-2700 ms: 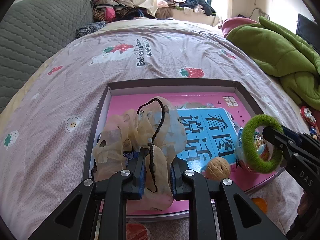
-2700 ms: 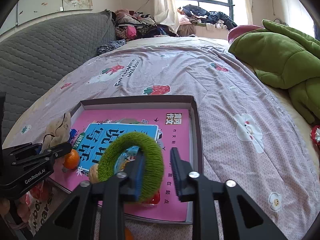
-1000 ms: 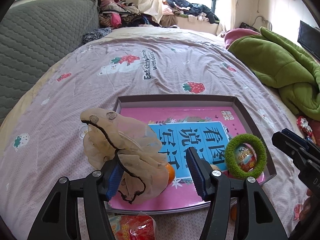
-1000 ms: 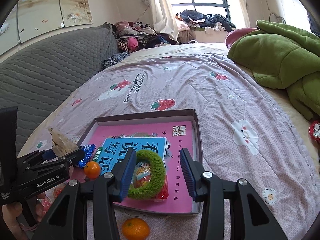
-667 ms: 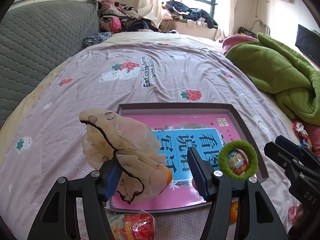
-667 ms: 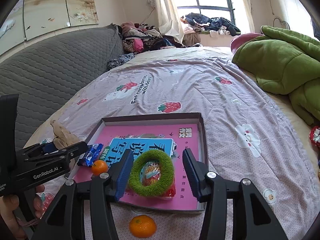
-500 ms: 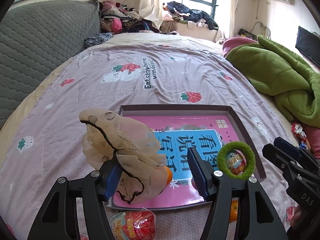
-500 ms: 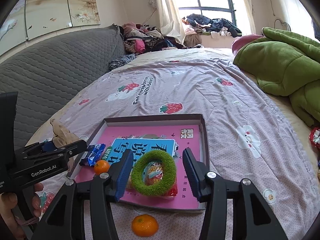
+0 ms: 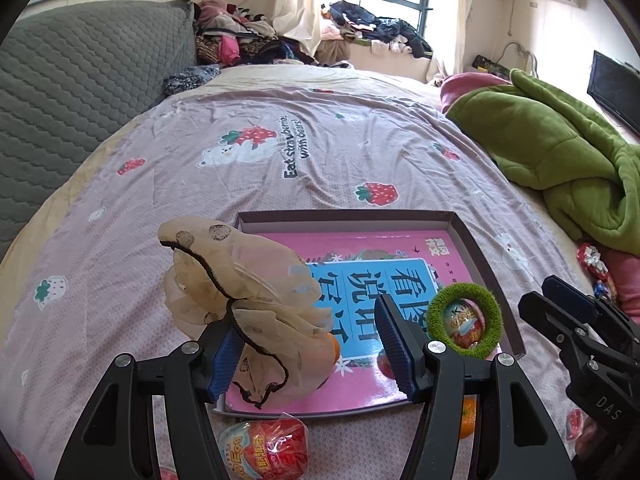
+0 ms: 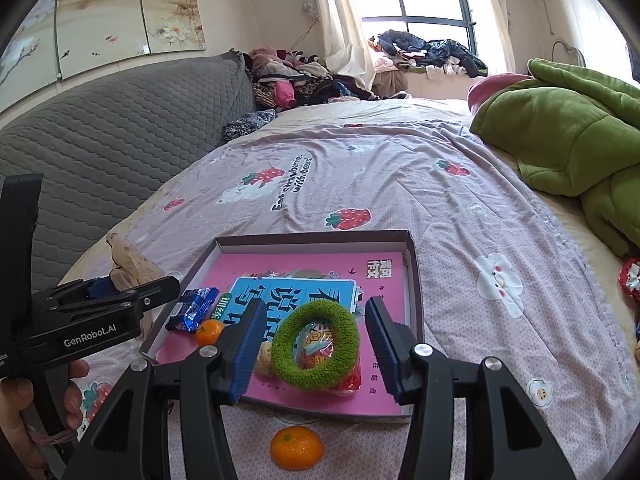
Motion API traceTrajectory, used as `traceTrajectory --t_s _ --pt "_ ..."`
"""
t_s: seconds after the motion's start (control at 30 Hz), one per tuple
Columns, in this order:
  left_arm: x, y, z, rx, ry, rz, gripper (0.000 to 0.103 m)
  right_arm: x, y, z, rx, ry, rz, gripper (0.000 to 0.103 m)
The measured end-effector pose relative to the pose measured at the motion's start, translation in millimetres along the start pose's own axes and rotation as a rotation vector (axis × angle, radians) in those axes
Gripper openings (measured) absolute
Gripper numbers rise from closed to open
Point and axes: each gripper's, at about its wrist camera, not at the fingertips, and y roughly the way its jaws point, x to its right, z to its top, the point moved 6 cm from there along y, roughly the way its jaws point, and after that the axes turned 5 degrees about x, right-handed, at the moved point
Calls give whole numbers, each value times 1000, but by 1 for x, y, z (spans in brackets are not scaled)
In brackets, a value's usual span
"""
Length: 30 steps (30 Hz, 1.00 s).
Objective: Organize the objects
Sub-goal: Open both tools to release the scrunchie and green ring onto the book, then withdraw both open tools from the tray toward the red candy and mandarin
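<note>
Across the bed (image 10: 460, 200) lies a tray (image 10: 414, 280); the right tool (image 10: 316, 344) stands wide above a green ring (image 10: 320, 356), the left tool (image 9: 308, 344) wide too (beige scrunchie (image 9: 248, 304) draped on one finger).

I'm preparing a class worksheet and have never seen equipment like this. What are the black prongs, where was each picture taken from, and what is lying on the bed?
A person holds two handheld grippers, each with a camera looking along its two fingers, so there is one picture per hand. On the bed lies a shallow box holding a pink book, a tangerine and a green scrunchie ringed around a wrapped toy egg. The right gripper is open and holds nothing. The left gripper is open too, with a beige scrunchie clinging to one finger.
</note>
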Motion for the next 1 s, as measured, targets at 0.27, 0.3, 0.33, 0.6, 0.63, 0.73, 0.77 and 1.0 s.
traceTrajectory --t_s 0.27,0.3,0.33,0.6,0.63,0.73,0.77,1.0 --pt "2 6 -3 -51 25 28 65 -1 -2 0 -3 5 0 51" --pt "3 7 -3 -60 31 34 65 -2 -2 0 -2 5 -1 51" --pt "3 8 -3 -65 31 36 65 -2 -3 0 -1 7 1 51" --pt "3 18 -5 -150 45 55 65 -3 -6 2 4 12 11 51" --pt "2 19 -5 -161 45 58 65 -3 -6 2 5 13 12 51" --pt "3 21 -4 -183 39 51 65 -2 -6 1 2 14 11 51" --pt "3 22 -3 -194 34 45 65 -2 -5 1 1 18 13 51" --pt "3 26 -1 -248 39 64 65 2 -2 -1 -9 26 9 51"
